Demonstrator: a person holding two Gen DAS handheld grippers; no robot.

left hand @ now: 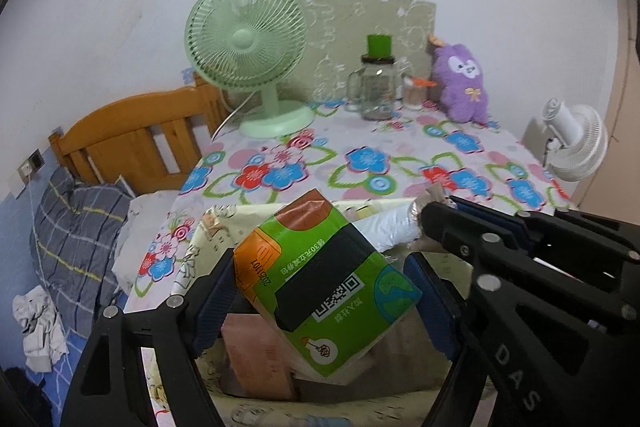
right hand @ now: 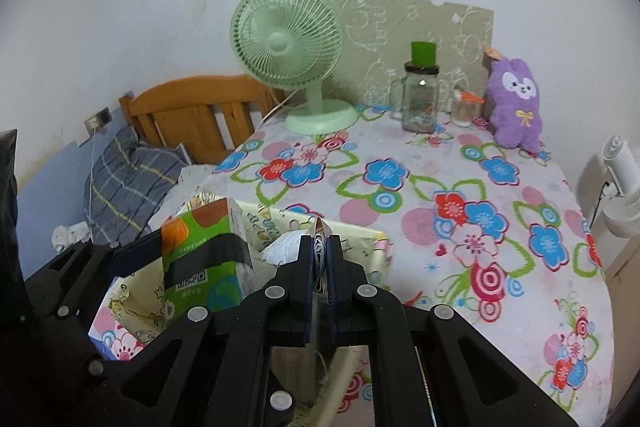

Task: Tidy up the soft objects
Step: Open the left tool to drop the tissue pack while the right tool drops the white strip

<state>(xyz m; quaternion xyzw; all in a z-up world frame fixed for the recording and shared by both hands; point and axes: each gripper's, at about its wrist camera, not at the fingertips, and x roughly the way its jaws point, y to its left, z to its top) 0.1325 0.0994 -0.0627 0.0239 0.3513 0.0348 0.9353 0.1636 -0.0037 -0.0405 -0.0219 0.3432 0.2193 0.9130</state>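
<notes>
Left tongs [left hand: 320,291] clamped on the green tissue pack [left hand: 326,287] above the fabric basket [right hand: 276,223]; right tongs [right hand: 319,267] pinched together on a white packet [right hand: 286,247].

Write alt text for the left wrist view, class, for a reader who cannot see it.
The left hand-held gripper holds a tilted green tissue pack above a fabric storage basket on a floral tablecloth. The right hand-held gripper pinches a white packet beside it; behind stand a green fan and a purple plush toy.
</notes>
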